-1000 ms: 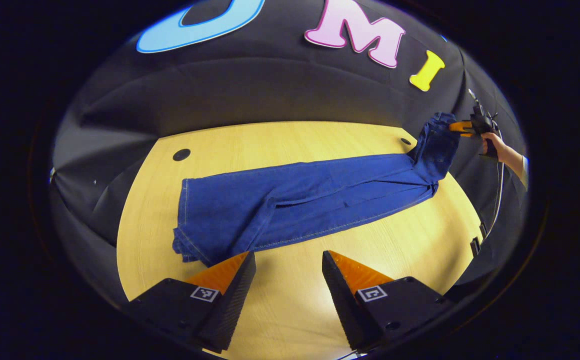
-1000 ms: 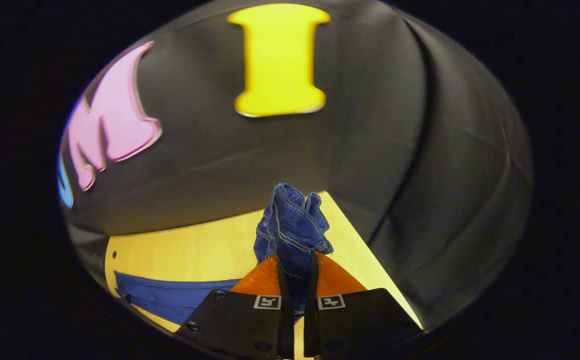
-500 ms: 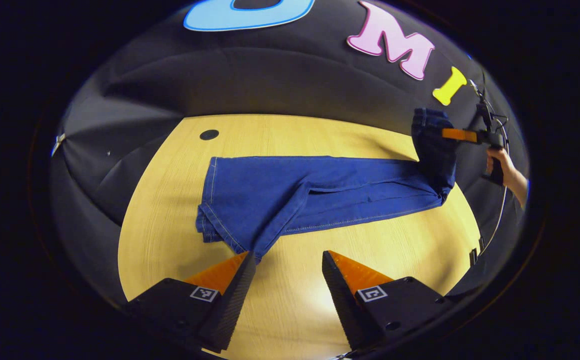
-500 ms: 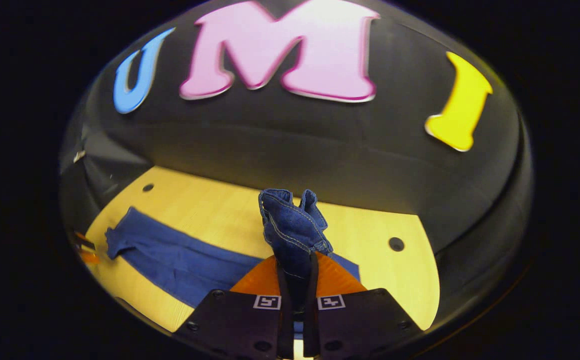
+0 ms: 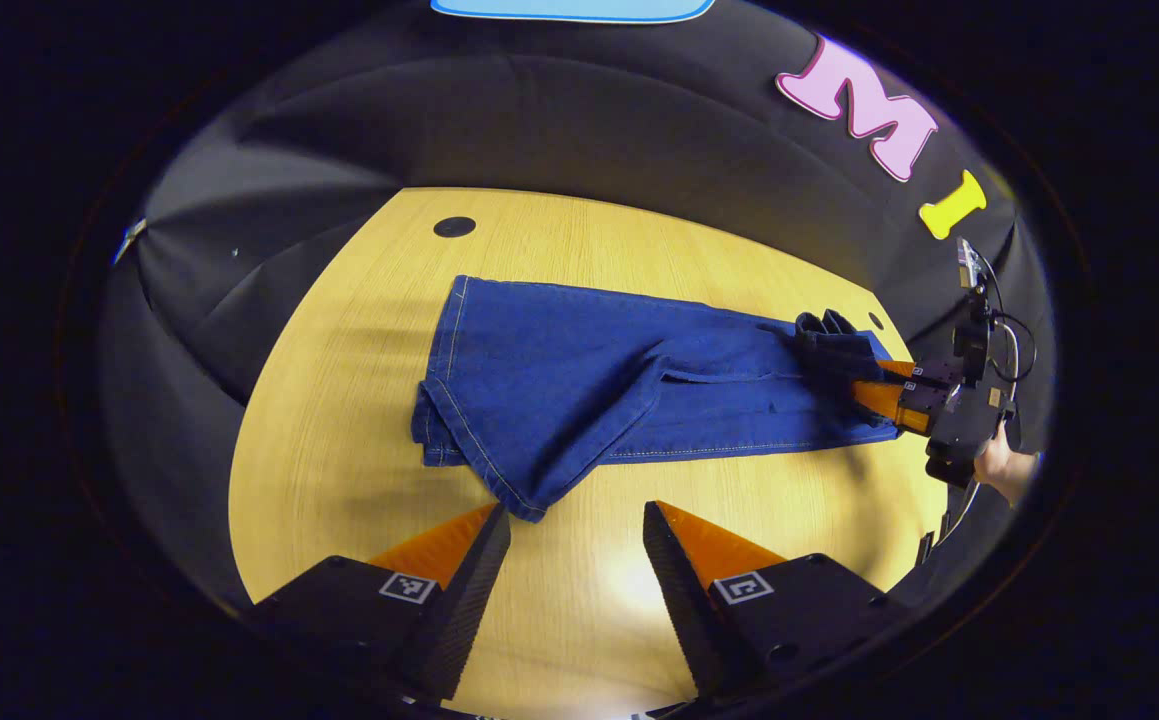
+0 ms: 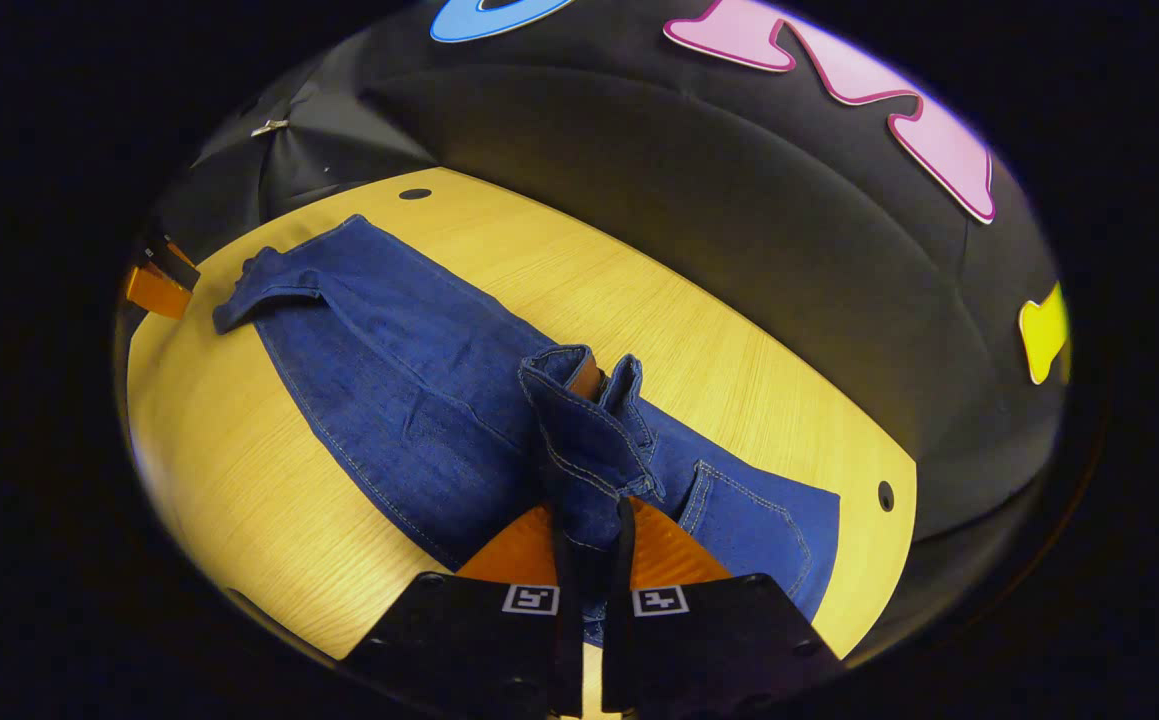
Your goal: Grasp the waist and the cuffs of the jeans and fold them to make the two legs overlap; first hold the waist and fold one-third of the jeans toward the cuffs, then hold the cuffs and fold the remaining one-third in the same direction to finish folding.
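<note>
Blue jeans [image 5: 579, 380] lie lengthwise on the wooden table [image 5: 339, 420]. Their cuffs [image 5: 479, 460] lie just ahead of my left gripper [image 5: 574, 515], which is open and holds nothing. My right gripper [image 6: 594, 510] is shut on the bunched waist [image 6: 589, 440], held low over the legs, with a back pocket [image 6: 749, 515] lying flat beside it. In the left gripper view, the right gripper [image 5: 889, 390] and the hand [image 5: 999, 468] holding it are at the far right, with the waist [image 5: 834, 340] folded back over the legs. In the right gripper view, the left gripper [image 6: 154, 280] is beside the cuffs [image 6: 249, 290].
The table has small round holes: one beyond the cuffs [image 5: 454, 226] and one near the waist end [image 6: 884, 495]. Black cloth walls stand close behind the table. Bare wood runs along the near side of the jeans [image 5: 789, 500].
The right gripper has brought the waist down from high above the table's end to low over the legs, toward the cuffs. The left gripper has stayed open near the cuffs.
</note>
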Tool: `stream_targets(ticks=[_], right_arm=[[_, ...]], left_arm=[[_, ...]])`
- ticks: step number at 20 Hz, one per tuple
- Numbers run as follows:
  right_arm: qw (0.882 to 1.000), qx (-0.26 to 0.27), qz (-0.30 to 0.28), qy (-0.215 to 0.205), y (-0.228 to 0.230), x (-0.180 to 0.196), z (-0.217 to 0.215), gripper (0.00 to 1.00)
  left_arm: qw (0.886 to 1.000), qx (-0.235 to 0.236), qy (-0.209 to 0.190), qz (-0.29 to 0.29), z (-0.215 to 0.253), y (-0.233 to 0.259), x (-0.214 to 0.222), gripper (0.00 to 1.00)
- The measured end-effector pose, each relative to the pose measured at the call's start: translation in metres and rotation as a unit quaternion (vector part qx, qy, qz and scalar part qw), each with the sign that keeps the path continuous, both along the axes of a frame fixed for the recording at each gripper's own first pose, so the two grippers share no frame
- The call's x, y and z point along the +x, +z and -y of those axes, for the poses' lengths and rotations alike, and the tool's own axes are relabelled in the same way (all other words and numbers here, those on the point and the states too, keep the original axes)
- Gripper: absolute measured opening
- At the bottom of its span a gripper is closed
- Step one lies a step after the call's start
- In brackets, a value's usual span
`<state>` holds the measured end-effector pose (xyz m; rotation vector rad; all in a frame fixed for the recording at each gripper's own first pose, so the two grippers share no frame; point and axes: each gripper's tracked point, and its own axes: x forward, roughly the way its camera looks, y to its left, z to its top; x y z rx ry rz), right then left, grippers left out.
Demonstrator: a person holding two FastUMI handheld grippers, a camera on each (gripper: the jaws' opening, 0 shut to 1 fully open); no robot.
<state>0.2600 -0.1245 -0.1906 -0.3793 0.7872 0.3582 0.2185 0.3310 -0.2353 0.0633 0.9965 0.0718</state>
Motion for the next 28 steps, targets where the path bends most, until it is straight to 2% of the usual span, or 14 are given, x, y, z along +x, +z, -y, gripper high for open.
stream_targets(ticks=[1, 2, 4, 5, 7, 10, 11, 12, 15, 18, 20, 24, 28], right_arm=[[1.000, 0.003, -0.005, 0.004, -0.001, -0.001, -0.001, 0.00], [1.000, 0.008, -0.013, 0.007, -0.004, -0.003, -0.003, 0.12], [0.999, 0.022, -0.045, 0.017, -0.015, -0.011, -0.005, 0.14], [0.997, 0.034, -0.066, 0.024, -0.019, -0.020, -0.012, 0.10], [0.989, 0.082, -0.116, 0.044, -0.020, -0.045, -0.041, 0.46], [0.983, 0.131, -0.099, 0.076, 0.008, -0.050, -0.061, 1.00], [0.981, 0.151, -0.089, 0.082, 0.021, -0.052, -0.065, 0.90], [0.979, 0.167, -0.078, 0.084, 0.037, -0.052, -0.067, 1.00], [0.974, 0.206, -0.047, 0.078, 0.075, -0.044, -0.054, 0.99], [0.973, 0.223, -0.026, 0.062, 0.096, -0.039, -0.027, 0.99], [0.973, 0.224, -0.017, 0.056, 0.102, -0.040, -0.008, 0.99], [0.973, 0.227, -0.019, 0.041, 0.097, -0.045, 0.021, 0.99], [0.975, 0.217, -0.027, 0.034, 0.081, -0.054, 0.045, 0.99]], left_arm=[[1.000, 0.000, 0.000, -0.001, 0.001, 0.000, 0.001, 0.86], [1.000, -0.001, 0.001, -0.005, 0.002, -0.002, 0.002, 0.85], [1.000, 0.000, 0.002, -0.012, 0.003, -0.006, 0.005, 0.85], [1.000, 0.004, 0.002, -0.019, 0.003, -0.007, 0.007, 0.85], [0.999, 0.019, 0.002, -0.035, -0.001, -0.010, 0.009, 0.86], [0.997, 0.034, 0.023, -0.058, -0.013, -0.006, 0.018, 0.86], [0.997, 0.035, 0.026, -0.063, -0.015, -0.005, 0.024, 0.86], [0.996, 0.040, 0.028, -0.069, -0.019, -0.004, 0.028, 0.86], [0.993, 0.075, 0.023, -0.093, -0.039, -0.003, 0.047, 0.86], [0.992, 0.048, 0.060, -0.101, -0.049, -0.004, 0.067, 0.86], [0.989, 0.036, 0.089, -0.109, -0.060, -0.006, 0.080, 0.85], [0.979, 0.069, 0.105, -0.159, -0.085, -0.026, 0.082, 0.86], [0.972, 0.080, 0.123, -0.181, -0.095, -0.042, 0.084, 0.85]])
